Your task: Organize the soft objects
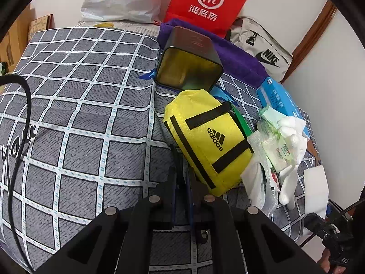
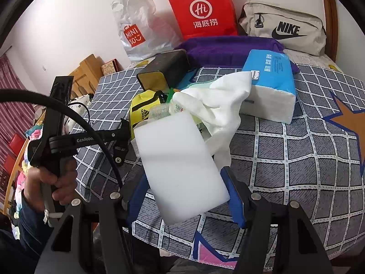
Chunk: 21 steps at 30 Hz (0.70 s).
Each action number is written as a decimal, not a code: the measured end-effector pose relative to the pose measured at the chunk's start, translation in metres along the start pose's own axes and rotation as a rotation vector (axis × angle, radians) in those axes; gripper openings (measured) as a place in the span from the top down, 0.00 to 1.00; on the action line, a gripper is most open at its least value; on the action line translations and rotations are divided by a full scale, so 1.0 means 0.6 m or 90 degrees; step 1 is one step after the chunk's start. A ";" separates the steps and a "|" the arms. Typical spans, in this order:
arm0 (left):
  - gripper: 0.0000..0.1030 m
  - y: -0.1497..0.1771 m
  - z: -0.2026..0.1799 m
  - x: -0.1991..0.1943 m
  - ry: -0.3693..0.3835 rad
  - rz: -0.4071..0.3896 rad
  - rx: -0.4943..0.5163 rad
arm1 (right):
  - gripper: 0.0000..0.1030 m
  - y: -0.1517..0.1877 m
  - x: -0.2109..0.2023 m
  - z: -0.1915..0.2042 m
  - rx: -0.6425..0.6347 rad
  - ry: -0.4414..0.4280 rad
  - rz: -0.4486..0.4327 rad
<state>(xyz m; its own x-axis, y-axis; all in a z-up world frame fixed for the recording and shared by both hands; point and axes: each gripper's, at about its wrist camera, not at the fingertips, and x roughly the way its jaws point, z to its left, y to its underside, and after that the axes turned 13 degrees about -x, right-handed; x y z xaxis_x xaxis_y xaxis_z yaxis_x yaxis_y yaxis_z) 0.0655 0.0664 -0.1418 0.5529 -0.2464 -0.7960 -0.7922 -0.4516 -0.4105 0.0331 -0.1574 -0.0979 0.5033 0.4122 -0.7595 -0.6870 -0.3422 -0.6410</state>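
My right gripper [image 2: 182, 171] is shut on a white sponge block [image 2: 178, 166] and holds it tilted above the checked bedcover [image 2: 296, 159]; the block also shows at the right edge of the left wrist view [image 1: 316, 189]. My left gripper [image 1: 183, 166] is shut and empty, its tips at the near left edge of a yellow Adidas pouch [image 1: 205, 139], which also shows in the right wrist view [image 2: 140, 109]. A white cloth [image 2: 219, 100] and plastic-wrapped packets [image 1: 273, 146] lie beside the pouch. A blue tissue pack [image 2: 269, 86] lies behind them.
An open dark tin [image 1: 189, 61] lies on its side behind the pouch, on a purple towel [image 2: 228, 48]. A Miniso bag [image 2: 136, 27], a red paper bag [image 2: 203, 9] and a grey Nike bag [image 2: 285, 27] stand along the wall. The left part of the bedcover [image 1: 79, 114] is bare.
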 end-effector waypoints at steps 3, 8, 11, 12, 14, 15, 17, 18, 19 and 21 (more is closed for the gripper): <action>0.92 0.005 0.005 -0.001 0.014 -0.018 -0.011 | 0.39 -0.001 0.002 -0.001 0.001 0.001 0.000; 0.92 0.012 0.020 -0.002 0.047 -0.037 -0.045 | 0.39 -0.003 0.009 -0.003 0.009 0.000 0.004; 0.92 0.010 0.023 0.000 0.052 -0.032 -0.046 | 0.39 -0.006 0.011 -0.001 0.007 -0.001 0.004; 0.92 0.008 0.022 0.000 0.051 -0.028 -0.046 | 0.39 -0.007 0.013 -0.001 0.005 0.000 0.004; 0.92 0.007 0.022 0.001 0.050 -0.026 -0.051 | 0.39 -0.009 0.015 0.002 0.002 0.000 0.005; 0.92 0.008 0.020 0.001 0.048 -0.029 -0.047 | 0.39 -0.010 0.016 0.003 0.001 0.000 0.005; 0.92 0.010 0.017 0.001 0.045 -0.036 -0.037 | 0.39 -0.012 0.018 0.004 0.001 -0.001 0.005; 0.92 0.011 0.018 0.001 0.047 -0.039 -0.043 | 0.39 -0.013 0.019 0.005 0.000 -0.001 0.006; 0.92 0.012 0.019 0.000 0.048 -0.039 -0.044 | 0.39 -0.013 0.019 0.006 -0.001 -0.001 0.006; 0.92 0.011 0.017 0.000 0.045 -0.036 -0.038 | 0.39 -0.014 0.020 0.007 -0.003 0.001 0.007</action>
<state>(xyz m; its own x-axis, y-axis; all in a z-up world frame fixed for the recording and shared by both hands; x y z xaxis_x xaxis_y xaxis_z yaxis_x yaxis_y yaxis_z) 0.0578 0.0723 -0.1490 0.6152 -0.2772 -0.7381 -0.7432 -0.5162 -0.4256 0.0426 -0.1462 -0.1014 0.4961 0.4072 -0.7668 -0.6900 -0.3511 -0.6329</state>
